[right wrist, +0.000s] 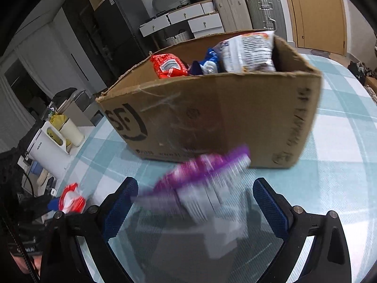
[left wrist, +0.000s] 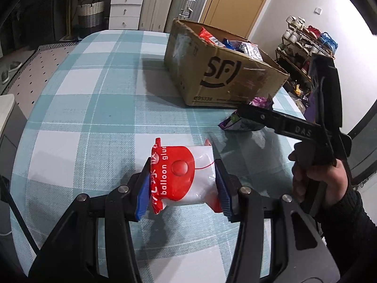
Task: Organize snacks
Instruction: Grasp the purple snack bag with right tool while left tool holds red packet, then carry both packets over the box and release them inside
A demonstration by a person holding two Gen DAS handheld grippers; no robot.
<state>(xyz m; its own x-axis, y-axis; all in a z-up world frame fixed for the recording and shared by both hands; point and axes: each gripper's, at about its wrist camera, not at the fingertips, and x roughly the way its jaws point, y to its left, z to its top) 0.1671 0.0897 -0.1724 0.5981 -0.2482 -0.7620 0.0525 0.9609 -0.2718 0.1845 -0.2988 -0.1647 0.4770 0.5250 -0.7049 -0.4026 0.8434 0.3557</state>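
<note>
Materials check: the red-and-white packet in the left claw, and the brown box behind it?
Red-and-white "balloon glue" packet: looks like glossy plastic film, with shiny highlights, crimped end seams and puckering where the claw pads press. Brown box with the black SF logo: matte corrugated cardboard, going by its ragged torn rim and scuffed, tape-marked walls.

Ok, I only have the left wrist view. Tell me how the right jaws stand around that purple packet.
Observer: The right gripper has its jaws wide open. The purple packet lies between them, and neither pad touches it.
Operator: Give me its place against the box.
Observer: It lies on the cloth just in front of the cardboard box, by the near corner. It is too blurred to tell whether they touch.
Operator: Now report the box's right end.
Observer: A white printed packet stands there, rising above the rim.
</note>
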